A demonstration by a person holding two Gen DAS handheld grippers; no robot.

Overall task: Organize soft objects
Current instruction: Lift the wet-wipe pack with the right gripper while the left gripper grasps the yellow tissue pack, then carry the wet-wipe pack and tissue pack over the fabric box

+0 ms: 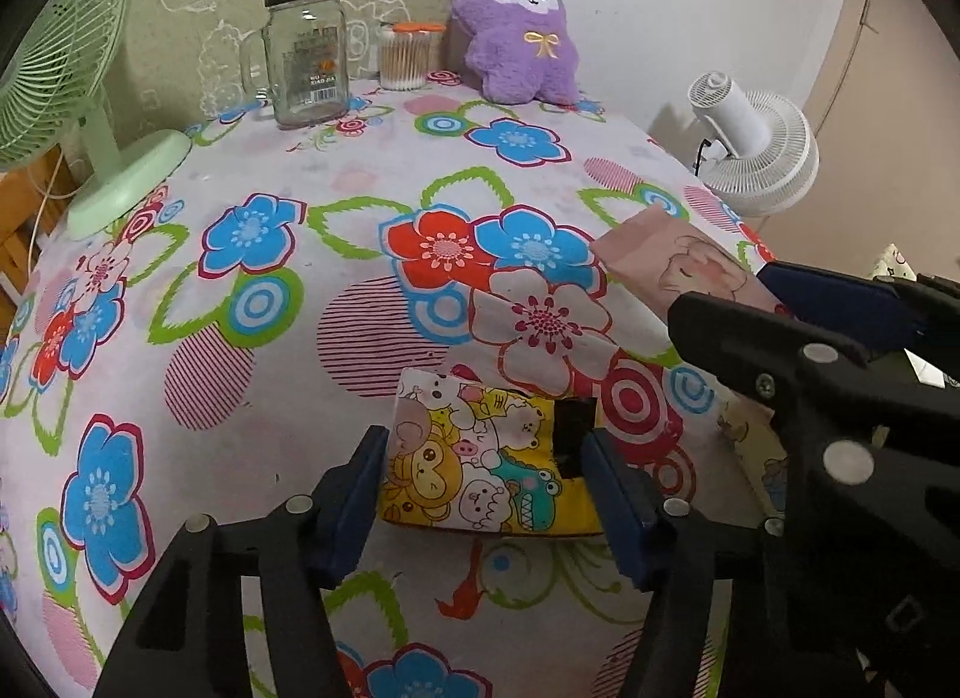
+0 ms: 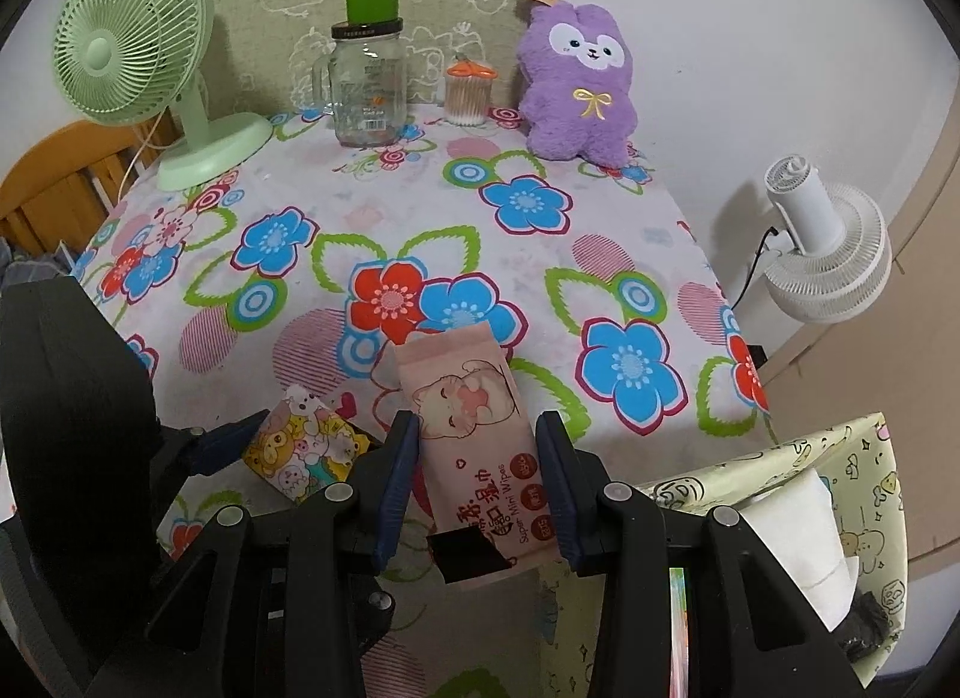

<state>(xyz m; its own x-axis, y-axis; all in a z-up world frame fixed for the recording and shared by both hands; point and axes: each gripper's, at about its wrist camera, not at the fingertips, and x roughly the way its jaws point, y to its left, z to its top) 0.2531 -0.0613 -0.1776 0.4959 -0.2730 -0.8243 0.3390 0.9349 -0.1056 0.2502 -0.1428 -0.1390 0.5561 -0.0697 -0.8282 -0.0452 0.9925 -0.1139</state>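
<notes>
A yellow cartoon-print tissue pack (image 1: 480,458) lies on the flowered tablecloth (image 1: 270,338) near the front edge. My left gripper (image 1: 483,440) straddles it, and both blue pads touch its short sides. From the right wrist view, one left finger (image 2: 228,440) shows against the same pack (image 2: 300,452). My right gripper (image 2: 478,419) is shut on a pink wipes pack (image 2: 474,416) with a cat picture, held lengthwise just right of the yellow pack. The pink pack (image 1: 678,260) also shows in the left wrist view. A purple plush (image 2: 576,92) sits upright at the table's back right.
A green desk fan (image 2: 132,50) stands at the back left. A glass mug jar (image 2: 366,92) and a cotton swab tub (image 2: 468,98) stand at the back. A white fan (image 2: 828,254) is off the right edge. A pale cartoon-print bin (image 2: 864,458) holding a white roll sits front right.
</notes>
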